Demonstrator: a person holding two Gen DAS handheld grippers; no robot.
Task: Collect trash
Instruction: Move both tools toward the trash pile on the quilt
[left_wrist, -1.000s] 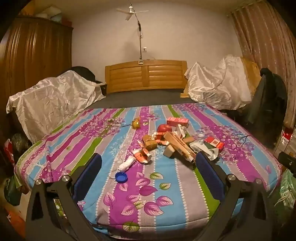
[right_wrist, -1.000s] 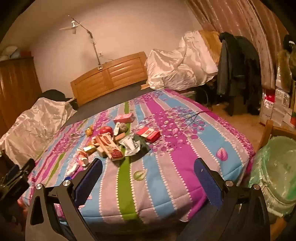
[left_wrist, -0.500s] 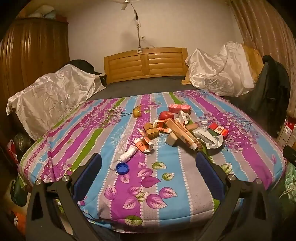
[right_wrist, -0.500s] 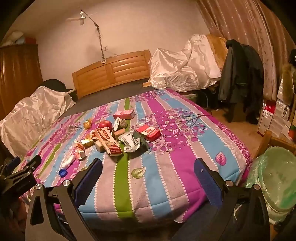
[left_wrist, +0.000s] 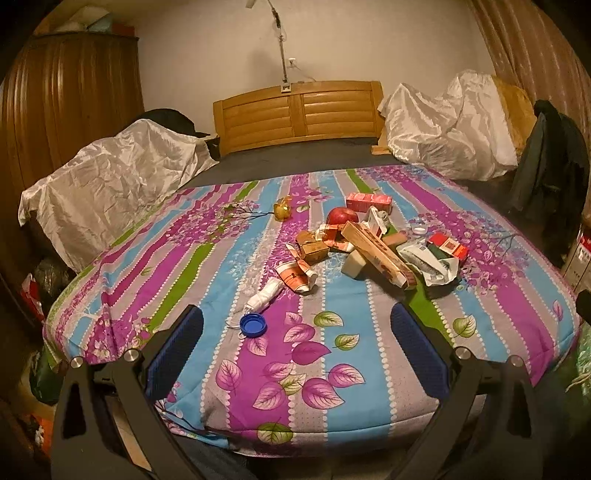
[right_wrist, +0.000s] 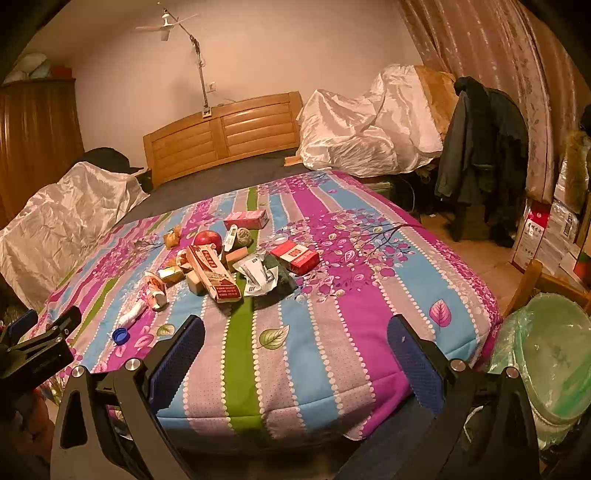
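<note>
Left wrist view, left tool (left_wrist: 295, 325) wide apart, empty, right tool (right_wrist: 295, 332) likewise

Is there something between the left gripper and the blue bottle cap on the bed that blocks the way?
Nothing visible does. The left gripper is open, and only bare striped bedspread lies between it and the blue bottle cap. The white crumpled tube lies beyond the cap.

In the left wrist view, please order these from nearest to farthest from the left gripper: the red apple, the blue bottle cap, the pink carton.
From the left gripper:
1. Blue bottle cap, just ahead, toward the left finger.
2. Red apple, in the middle of the bedspread, at the back of the trash pile.
3. Pink carton, behind the apple, slightly to the right.
</note>
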